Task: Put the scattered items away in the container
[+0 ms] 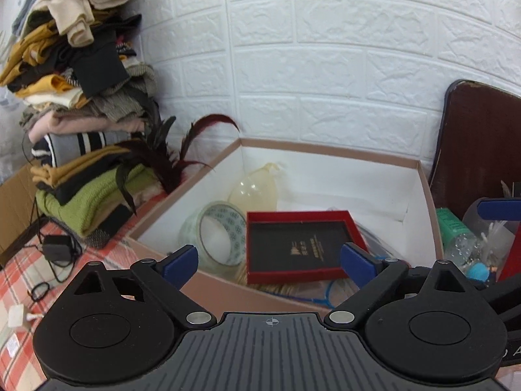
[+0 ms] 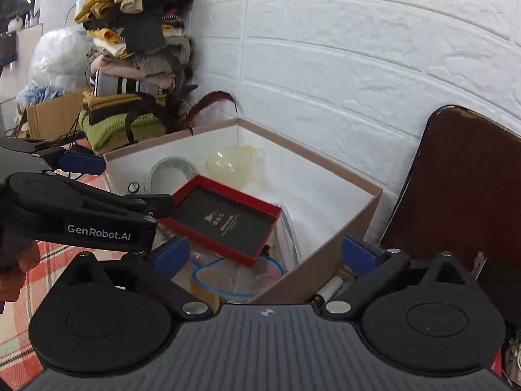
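Both grippers hang empty above a half-filled storage box

The left gripper (image 1: 268,260) and right gripper (image 2: 265,254), jaws spread and released, hover at the near edge of the pink-rimmed white cardboard box (image 1: 329,151) against the white brick wall. Inside lie a red tray with black lining (image 1: 301,244), tilted atop a clear blue-trimmed pouch (image 2: 234,275), a clear tape roll (image 1: 216,231) and a yellowish balloon (image 1: 257,185). A clear plastic bottle (image 1: 462,241) waits right of the box, likely next
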`<state>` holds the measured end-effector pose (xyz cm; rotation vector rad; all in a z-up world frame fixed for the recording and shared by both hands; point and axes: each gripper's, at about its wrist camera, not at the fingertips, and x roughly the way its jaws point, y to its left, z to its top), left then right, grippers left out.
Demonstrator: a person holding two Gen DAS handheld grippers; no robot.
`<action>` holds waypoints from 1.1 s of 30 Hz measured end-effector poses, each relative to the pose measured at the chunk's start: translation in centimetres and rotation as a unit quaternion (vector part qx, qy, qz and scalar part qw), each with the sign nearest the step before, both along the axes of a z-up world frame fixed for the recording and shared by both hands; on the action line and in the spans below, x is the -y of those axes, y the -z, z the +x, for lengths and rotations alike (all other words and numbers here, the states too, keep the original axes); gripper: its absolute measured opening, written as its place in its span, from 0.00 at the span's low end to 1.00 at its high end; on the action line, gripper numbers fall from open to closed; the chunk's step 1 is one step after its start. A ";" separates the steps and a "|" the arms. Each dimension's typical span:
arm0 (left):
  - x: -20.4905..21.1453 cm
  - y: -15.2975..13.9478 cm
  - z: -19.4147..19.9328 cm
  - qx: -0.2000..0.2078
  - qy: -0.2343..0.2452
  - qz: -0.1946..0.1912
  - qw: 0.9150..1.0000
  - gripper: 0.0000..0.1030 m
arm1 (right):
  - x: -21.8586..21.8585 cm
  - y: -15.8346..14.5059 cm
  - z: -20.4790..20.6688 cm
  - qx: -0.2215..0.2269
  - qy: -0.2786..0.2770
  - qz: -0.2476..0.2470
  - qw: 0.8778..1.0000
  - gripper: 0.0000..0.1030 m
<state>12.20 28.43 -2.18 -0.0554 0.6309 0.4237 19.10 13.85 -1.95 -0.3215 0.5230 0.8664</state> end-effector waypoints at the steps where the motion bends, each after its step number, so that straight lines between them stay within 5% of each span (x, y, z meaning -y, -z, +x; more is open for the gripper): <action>1: 0.1 0.0 -0.2 -0.002 0.000 -0.005 1.000 0.98 | 0.2 0.0 -0.1 -0.003 -0.002 -0.003 1.000 0.98; 21: 2.3 0.3 -1.6 -0.067 -0.002 -0.009 0.998 1.00 | 1.5 -0.1 -2.4 0.007 -0.014 -0.080 0.997 0.99; 33: 3.0 -0.3 -2.4 -0.051 0.002 0.013 0.999 1.00 | 1.9 -0.6 -3.1 0.019 -0.016 -0.081 0.996 0.99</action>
